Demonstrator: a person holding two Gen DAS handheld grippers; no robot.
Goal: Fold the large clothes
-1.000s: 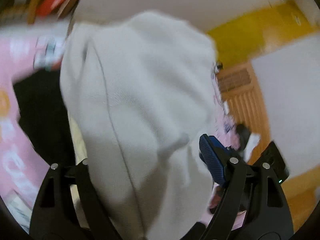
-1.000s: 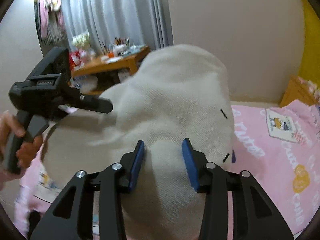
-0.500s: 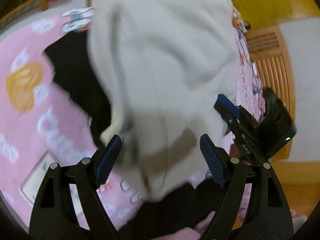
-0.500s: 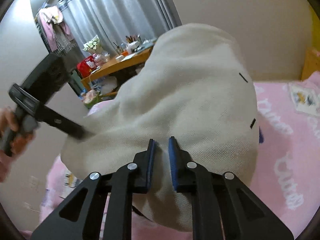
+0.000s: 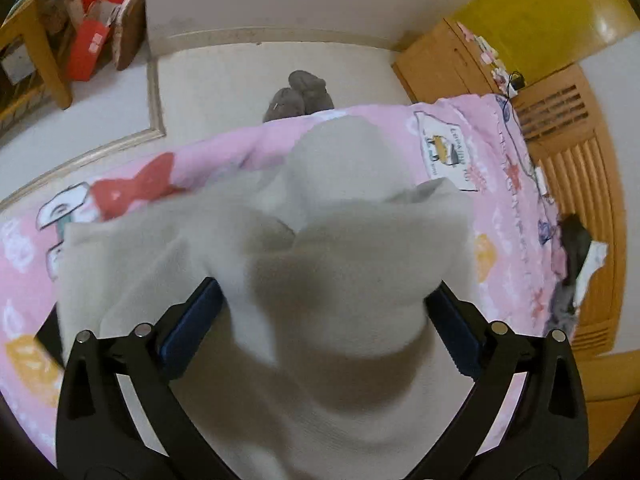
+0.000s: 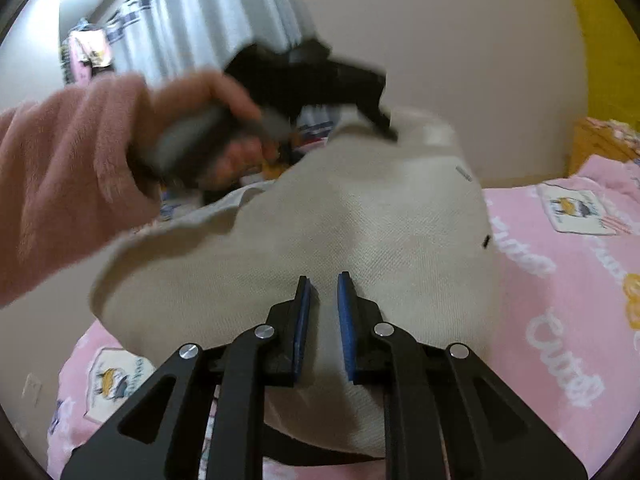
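Note:
A large cream knit garment [image 5: 328, 264] hangs bunched above a pink printed blanket [image 5: 508, 216]. In the left wrist view my left gripper [image 5: 324, 304] stands open, its blue pads wide apart with cloth draped between and over them. In the right wrist view my right gripper [image 6: 324, 312] is shut on a fold of the cream garment [image 6: 360, 216], pads nearly together. The left gripper [image 6: 312, 76] shows there too, blurred, held by a hand in a pink sleeve at the garment's far upper edge.
A black garment edge [image 6: 320, 456] lies under the cream one. Grey slippers [image 5: 300, 96] sit on the floor past the bed. A wooden bed frame [image 5: 580, 184] is at the right, a wooden table with boxes [image 5: 52, 40] at the far left. Curtains [image 6: 192, 28] hang behind.
My left gripper swung up over the garment and now looks down across the bed, jaws still open. My right gripper stays shut on the cloth. The garment bunched up higher.

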